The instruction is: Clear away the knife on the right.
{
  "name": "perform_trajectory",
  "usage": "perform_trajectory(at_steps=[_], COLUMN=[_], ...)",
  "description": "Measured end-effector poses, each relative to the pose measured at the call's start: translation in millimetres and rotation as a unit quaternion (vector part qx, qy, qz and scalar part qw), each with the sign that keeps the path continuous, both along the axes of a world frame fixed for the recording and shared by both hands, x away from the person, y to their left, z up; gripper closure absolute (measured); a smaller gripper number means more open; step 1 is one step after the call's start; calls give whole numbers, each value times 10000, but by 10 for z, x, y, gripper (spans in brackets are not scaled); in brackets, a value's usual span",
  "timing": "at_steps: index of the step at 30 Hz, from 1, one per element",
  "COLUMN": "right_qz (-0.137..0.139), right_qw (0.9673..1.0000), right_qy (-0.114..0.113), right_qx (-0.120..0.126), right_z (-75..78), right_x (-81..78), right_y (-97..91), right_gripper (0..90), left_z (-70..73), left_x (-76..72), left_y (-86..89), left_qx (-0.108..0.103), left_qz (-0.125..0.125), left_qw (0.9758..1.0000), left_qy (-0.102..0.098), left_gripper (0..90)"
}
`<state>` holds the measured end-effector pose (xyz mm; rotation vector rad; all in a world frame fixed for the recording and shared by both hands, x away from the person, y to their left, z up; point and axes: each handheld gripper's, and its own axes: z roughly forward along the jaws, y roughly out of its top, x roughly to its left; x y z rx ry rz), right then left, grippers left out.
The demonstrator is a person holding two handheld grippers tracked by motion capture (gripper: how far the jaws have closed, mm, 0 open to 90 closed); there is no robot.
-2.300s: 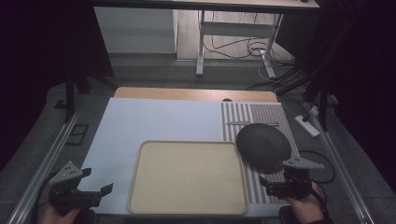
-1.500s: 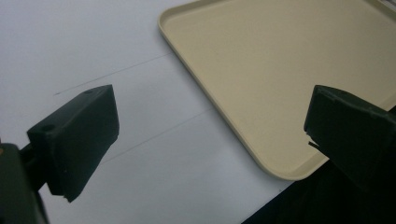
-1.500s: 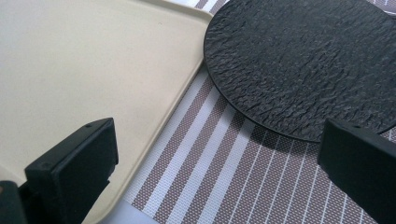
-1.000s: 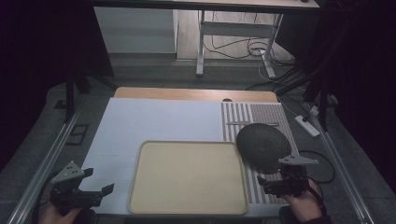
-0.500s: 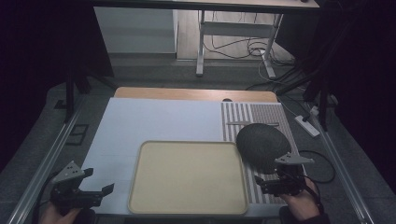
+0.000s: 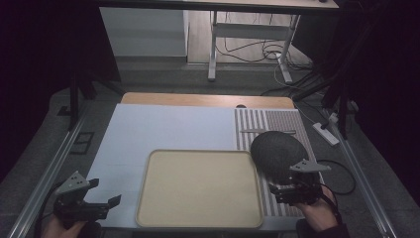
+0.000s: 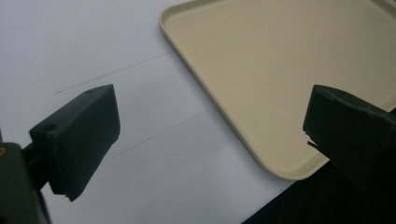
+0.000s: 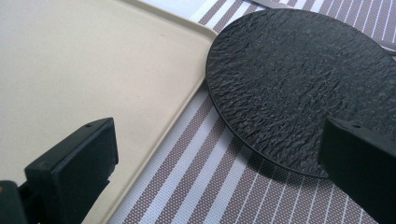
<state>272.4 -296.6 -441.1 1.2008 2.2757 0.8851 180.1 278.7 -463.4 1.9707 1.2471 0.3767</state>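
A beige tray (image 6: 198, 188) lies empty near the table's front edge. A round black textured plate (image 6: 277, 151) rests on a striped placemat (image 6: 270, 121) to the tray's right, its left rim by the tray's edge. My right gripper (image 6: 277, 193) is open and low just in front of the plate. In the right gripper view, the plate (image 8: 299, 79) and tray (image 8: 84, 60) lie beyond the right gripper (image 8: 217, 163), with nothing between its jaws. My left gripper (image 6: 105, 192) is open at the front left. In the left gripper view, the left gripper (image 7: 210, 135) points at the tray's near corner (image 7: 280, 70).
A pale blue mat (image 6: 163, 129) covers the table's left and middle. A thin grey strip (image 6: 267, 131) lies on the placemat behind the plate. A wooden board edge (image 6: 208, 99) runs along the far side. Metal rails (image 6: 54, 163) flank the table, and a cable (image 6: 341, 173) loops at the right.
My right gripper has crept leftward along the plate's near rim. The left gripper has hardly moved. Both stay open.
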Motion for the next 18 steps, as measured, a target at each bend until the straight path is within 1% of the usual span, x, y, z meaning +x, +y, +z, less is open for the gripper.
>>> perform_trajectory(at_steps=[10, 11, 18], right_qz=[55, 65, 119], right_qw=[10000, 10000, 9999], right_qy=[28, 31, 0], right_qx=[11, 46, 74], right_z=[-18, -23, -29], right_x=[53, 68, 119], right_y=[8, 11, 11], right_gripper=[0, 0, 0], left_z=[0, 1, 0], left_x=[0, 0, 1], left_y=[-2, -3, -2], left_qx=[14, 17, 13], left_qz=[-2, -3, -2], left_qw=[10000, 10000, 10000], left_qy=[-3, 2, 4], left_gripper=[44, 44, 44])
